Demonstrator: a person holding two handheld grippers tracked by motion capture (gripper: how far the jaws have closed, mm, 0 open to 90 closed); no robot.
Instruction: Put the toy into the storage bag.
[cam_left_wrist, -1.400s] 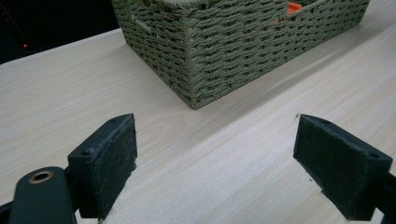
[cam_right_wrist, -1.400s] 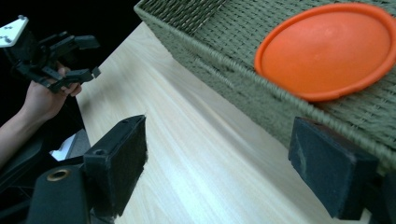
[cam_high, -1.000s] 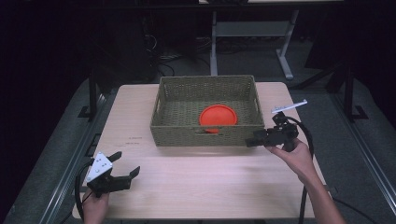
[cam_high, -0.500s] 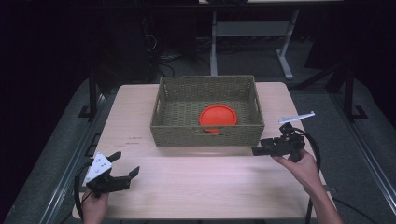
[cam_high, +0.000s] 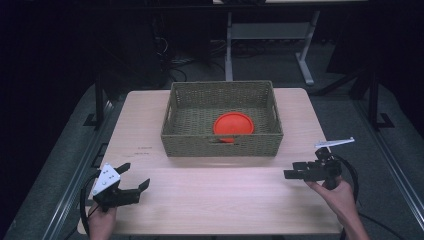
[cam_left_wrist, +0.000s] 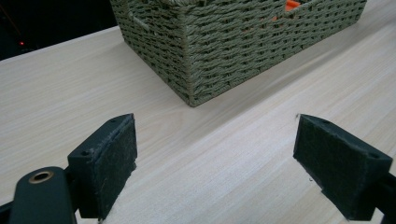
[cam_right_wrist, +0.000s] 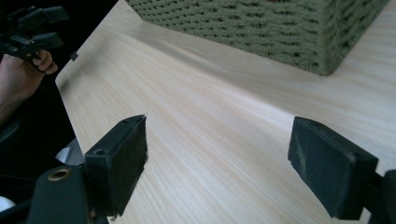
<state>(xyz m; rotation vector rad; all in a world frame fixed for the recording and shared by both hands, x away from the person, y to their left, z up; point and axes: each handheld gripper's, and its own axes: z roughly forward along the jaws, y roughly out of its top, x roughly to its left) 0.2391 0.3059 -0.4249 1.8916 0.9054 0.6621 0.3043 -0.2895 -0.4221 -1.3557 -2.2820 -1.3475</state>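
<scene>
A woven basket (cam_high: 222, 120) sits at the centre of the high view on a pale wooden desk (cam_high: 220, 200), with an orange plate (cam_high: 233, 125) lying inside it toward its right half. The left gripper (cam_high: 131, 186) rests at the lower left of the frame, jaws spread wide and empty, well apart from the basket. The right gripper (cam_high: 291, 174) hovers at the lower right, near the basket's front right corner, likewise released and holding nothing.
</scene>
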